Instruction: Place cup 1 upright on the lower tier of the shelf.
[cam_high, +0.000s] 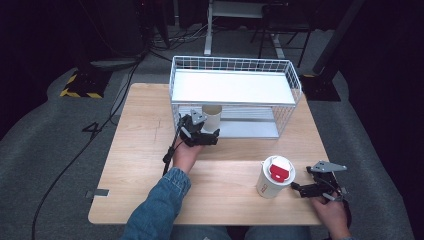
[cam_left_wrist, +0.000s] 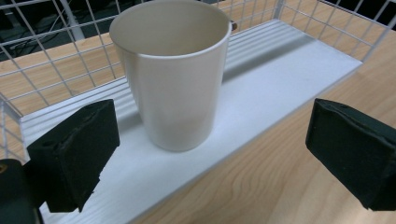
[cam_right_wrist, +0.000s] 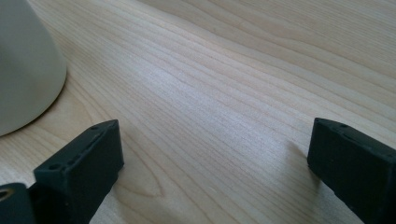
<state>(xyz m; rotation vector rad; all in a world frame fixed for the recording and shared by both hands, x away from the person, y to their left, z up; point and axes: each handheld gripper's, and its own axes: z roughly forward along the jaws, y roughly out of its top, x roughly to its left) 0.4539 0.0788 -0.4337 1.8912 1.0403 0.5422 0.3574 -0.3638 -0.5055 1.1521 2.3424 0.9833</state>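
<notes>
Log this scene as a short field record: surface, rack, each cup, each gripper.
surface: wooden table
rack: white wire shelf, two tiers, at the table's far side
open cup: lidless paper cup, upright on the rack's lower tier
lidded cup: cup with white and red lid, upright on the table, near right
left gripper: open, jaws short of the open cup
right gripper: open, beside the lidded cup, holding nothing

Your left gripper (cam_high: 206, 134) faces the open front of the white wire rack (cam_high: 295, 85); its upper shelf roofs the gap, and the plain open paper cup (cam_left_wrist: 175, 70) stands between the spread fingers (cam_left_wrist: 74, 156). Bare wooden table (cam_right_wrist: 243, 93) lies ahead of your right gripper (cam_high: 306, 190), beside the lidded cup (cam_high: 274, 176).
</notes>
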